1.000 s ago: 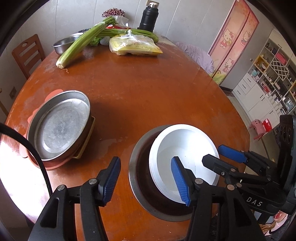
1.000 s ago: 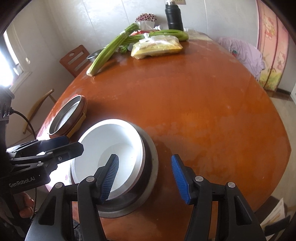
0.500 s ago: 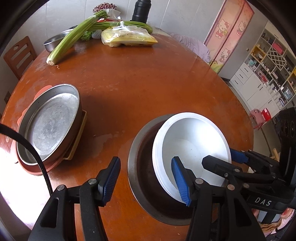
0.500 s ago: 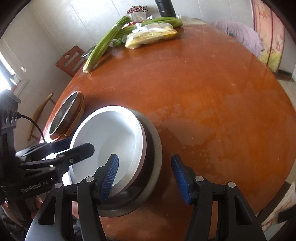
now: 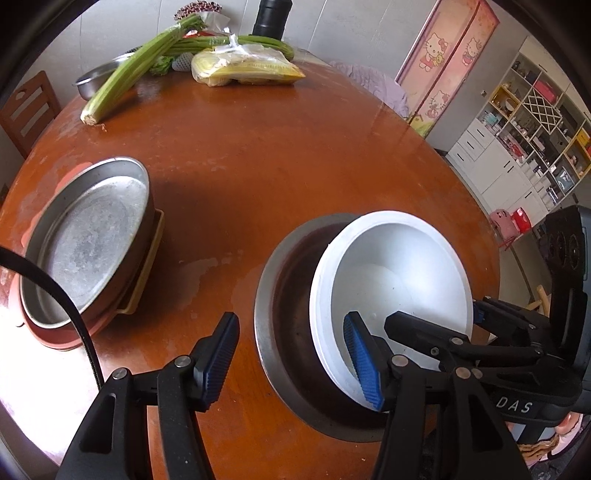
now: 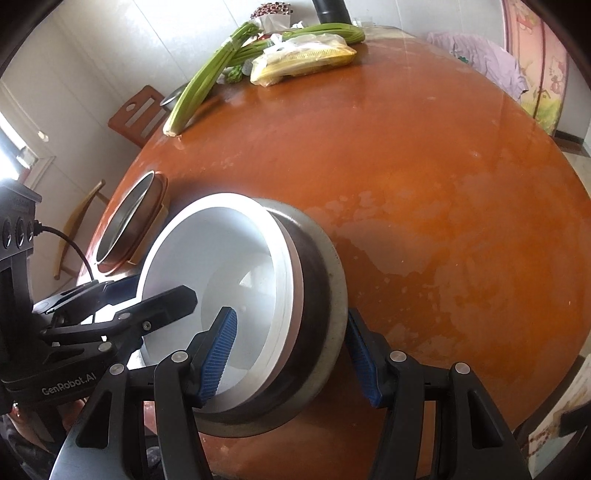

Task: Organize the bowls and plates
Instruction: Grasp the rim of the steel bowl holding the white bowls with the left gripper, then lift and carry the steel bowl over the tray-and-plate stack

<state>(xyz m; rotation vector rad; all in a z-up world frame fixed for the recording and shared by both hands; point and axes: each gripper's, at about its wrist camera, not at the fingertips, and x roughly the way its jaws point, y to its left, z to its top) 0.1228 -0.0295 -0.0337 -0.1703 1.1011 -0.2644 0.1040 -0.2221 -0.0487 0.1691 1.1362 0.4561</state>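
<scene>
A white bowl [image 5: 402, 280] sits tilted inside a wide steel basin [image 5: 284, 317] near the table's front edge; both also show in the right wrist view, the bowl [image 6: 221, 258] and the basin [image 6: 325, 295]. My left gripper [image 5: 291, 358] is open, its jaws straddling the near left rim of basin and bowl. My right gripper [image 6: 291, 354] is open, its jaws straddling their right rim. A steel pan [image 5: 88, 236] stacked on a pink plate [image 5: 55, 336] lies at the left.
The round brown table [image 5: 280, 155] carries celery [image 5: 147, 70], a bag of yellow food [image 5: 247, 68], a small steel bowl [image 5: 94, 79] and a black flask [image 5: 271, 16] at the back. A wooden chair [image 6: 138, 114] stands left; shelves [image 5: 535, 122] stand right.
Both grippers have moved forward and lower onto the basin and bowl; the right jaws now straddle the rim. The bowl looks more tilted. Both grippers stay open.
</scene>
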